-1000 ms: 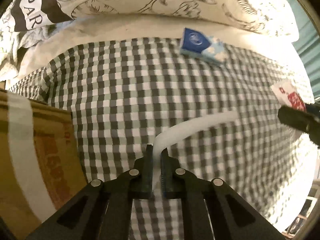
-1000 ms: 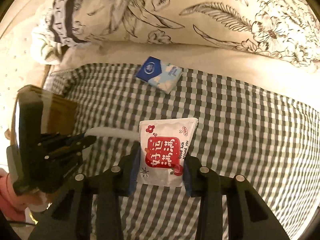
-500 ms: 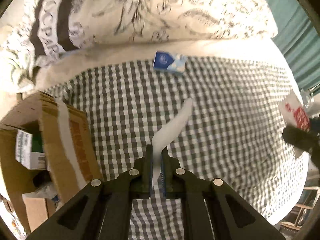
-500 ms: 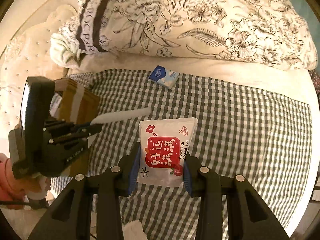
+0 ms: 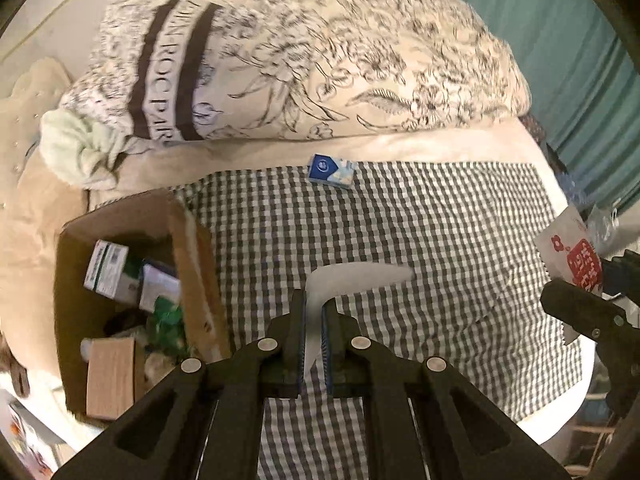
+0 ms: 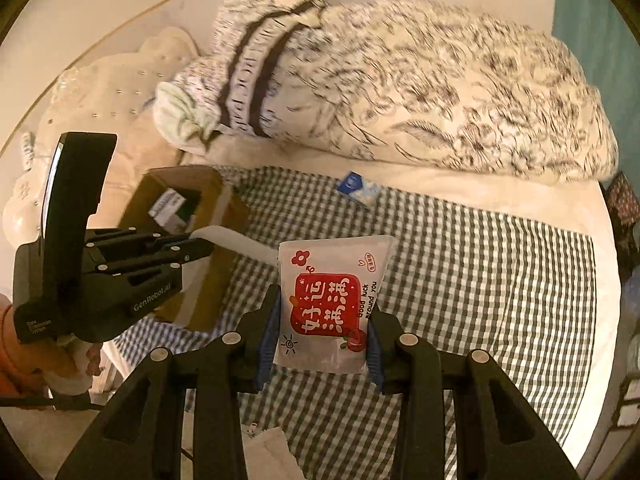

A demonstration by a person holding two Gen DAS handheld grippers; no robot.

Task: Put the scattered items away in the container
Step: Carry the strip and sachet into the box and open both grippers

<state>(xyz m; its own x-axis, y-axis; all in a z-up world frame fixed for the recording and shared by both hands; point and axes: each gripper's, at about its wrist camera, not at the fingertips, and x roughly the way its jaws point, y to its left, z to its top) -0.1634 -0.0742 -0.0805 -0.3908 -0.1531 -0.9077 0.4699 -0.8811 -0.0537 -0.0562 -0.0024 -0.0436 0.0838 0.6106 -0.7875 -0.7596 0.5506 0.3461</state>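
My left gripper (image 5: pixel 314 312) is shut on a thin white curved strip (image 5: pixel 352 278) that sticks out over the checked cloth. In the right wrist view the left gripper (image 6: pixel 200 242) shows with that strip (image 6: pixel 240 242) above the box's edge. My right gripper (image 6: pixel 322 320) is shut on a white snack pouch with a red label (image 6: pixel 328 304); the same pouch (image 5: pixel 572 252) shows at the right edge of the left wrist view. An open cardboard box (image 5: pixel 192 240) with several packets inside stands at the left. A blue tissue pack (image 5: pixel 332 170) lies at the cloth's far edge.
A black-and-white checked cloth (image 5: pixel 440 220) covers the bed. A large floral duvet (image 5: pixel 320 68) is heaped behind it, with a pale green towel (image 5: pixel 76 148) at its left end. A teal curtain (image 5: pixel 560 40) hangs at the right. A hand in an orange sleeve (image 6: pixel 16 356) holds the left gripper.
Both grippers have risen well above the bed, each keeping its item. The box's inside has come into view at the left, and the white strip now swings out to the right.
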